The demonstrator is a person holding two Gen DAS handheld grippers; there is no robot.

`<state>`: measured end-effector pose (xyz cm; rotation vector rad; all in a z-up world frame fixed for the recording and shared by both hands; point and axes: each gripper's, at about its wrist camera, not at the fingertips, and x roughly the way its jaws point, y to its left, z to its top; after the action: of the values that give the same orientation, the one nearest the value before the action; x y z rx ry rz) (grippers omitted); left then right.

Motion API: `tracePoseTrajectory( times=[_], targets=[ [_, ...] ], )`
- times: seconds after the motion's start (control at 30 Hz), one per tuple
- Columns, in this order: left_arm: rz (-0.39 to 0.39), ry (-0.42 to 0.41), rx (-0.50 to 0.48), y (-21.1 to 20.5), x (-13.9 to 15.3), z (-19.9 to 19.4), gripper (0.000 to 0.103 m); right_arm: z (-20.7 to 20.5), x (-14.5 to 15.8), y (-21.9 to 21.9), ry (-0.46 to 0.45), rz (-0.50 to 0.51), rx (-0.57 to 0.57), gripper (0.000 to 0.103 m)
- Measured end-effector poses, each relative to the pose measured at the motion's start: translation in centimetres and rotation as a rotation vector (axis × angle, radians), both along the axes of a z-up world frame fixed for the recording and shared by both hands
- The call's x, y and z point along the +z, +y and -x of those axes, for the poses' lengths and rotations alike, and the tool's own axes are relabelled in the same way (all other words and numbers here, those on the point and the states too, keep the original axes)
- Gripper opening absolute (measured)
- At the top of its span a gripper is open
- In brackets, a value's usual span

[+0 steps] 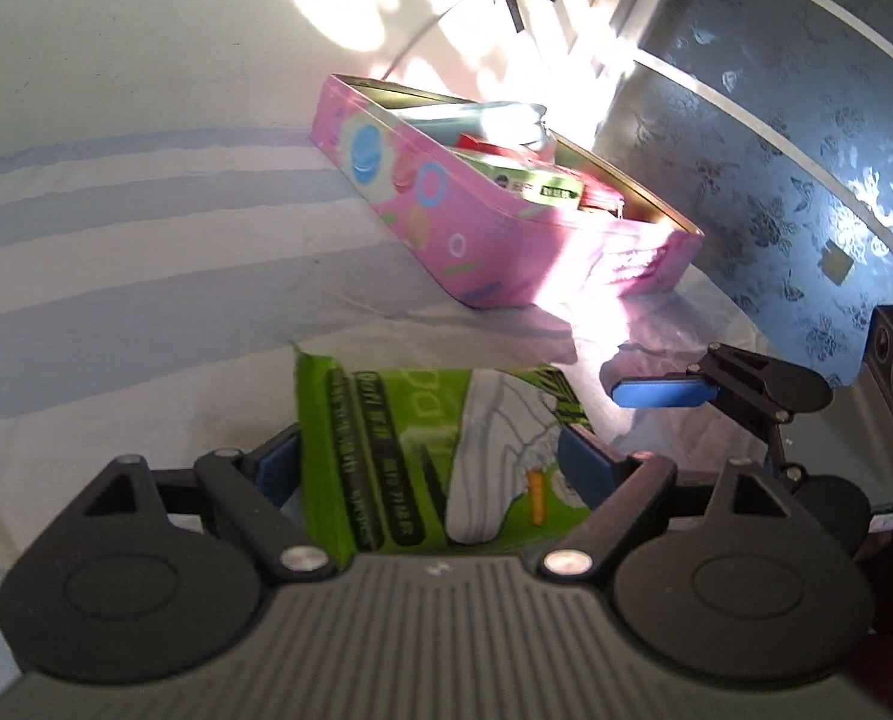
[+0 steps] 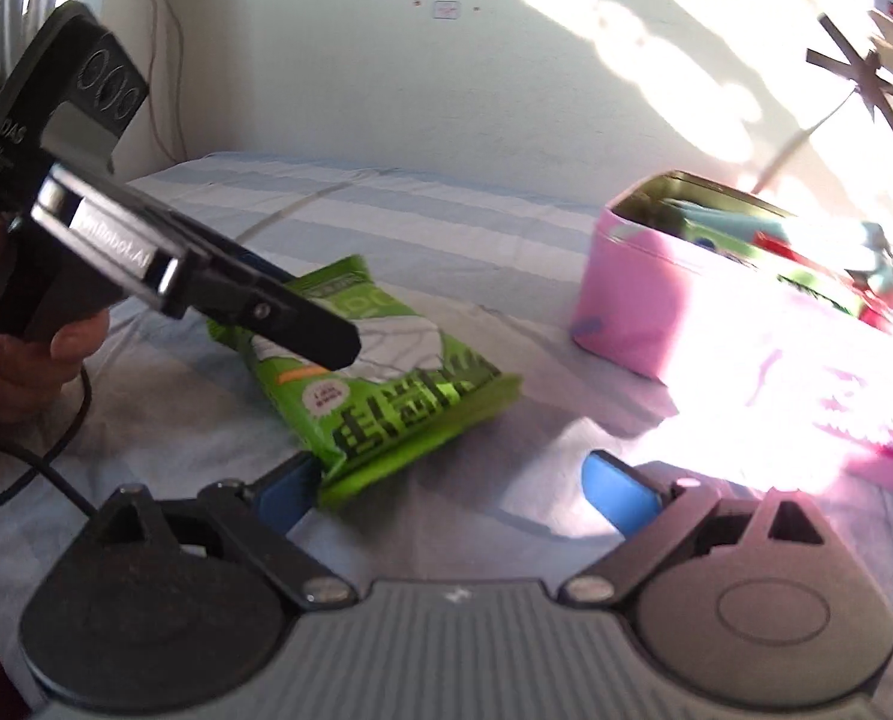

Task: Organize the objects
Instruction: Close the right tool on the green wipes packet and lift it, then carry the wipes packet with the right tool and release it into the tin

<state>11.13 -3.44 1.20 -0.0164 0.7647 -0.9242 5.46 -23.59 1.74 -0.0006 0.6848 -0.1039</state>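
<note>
A pale blue-and-white striped cloth (image 1: 116,252) covers the surface that carries everything, with strong sunlight washing out its far right part. On it stands an open pink tin (image 1: 446,222), already holding several packets: a pale blue one, a red one and a green one. Nearer to the cameras a green snack packet (image 2: 386,378) lies on the cloth, apart from the tin. The left tool (image 1: 428,462) straddles this packet, its blue pads standing at either side of it; whether they press on it cannot be told. A hand (image 2: 20,354) holds that tool's grip. The right tool (image 2: 464,486) hangs open just beside the packet's near end, with nothing between its blue pads.
</note>
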Motion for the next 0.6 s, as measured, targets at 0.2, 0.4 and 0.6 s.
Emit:
tracePoseTrajectory(
  times=[0.2, 0.4, 0.6],
  targets=[
    [0.014, 0.045, 0.022, -0.8, 0.1, 0.9, 0.089, 1.3, 0.2, -0.2, -0.026, -0.041, 0.022, 0.084],
    [-0.015, 0.031, 0.074, -1.6, 0.9, 1.4, 0.081, 0.1, -0.7, 2.3, -0.057, -0.036, 0.085, 0.062],
    [0.061, -0.024, 0.045, -3.7, 5.6, -0.1, 0.081, 1.6, 2.1, 0.7, -0.197, 0.003, 0.020, 0.062]
  ],
)
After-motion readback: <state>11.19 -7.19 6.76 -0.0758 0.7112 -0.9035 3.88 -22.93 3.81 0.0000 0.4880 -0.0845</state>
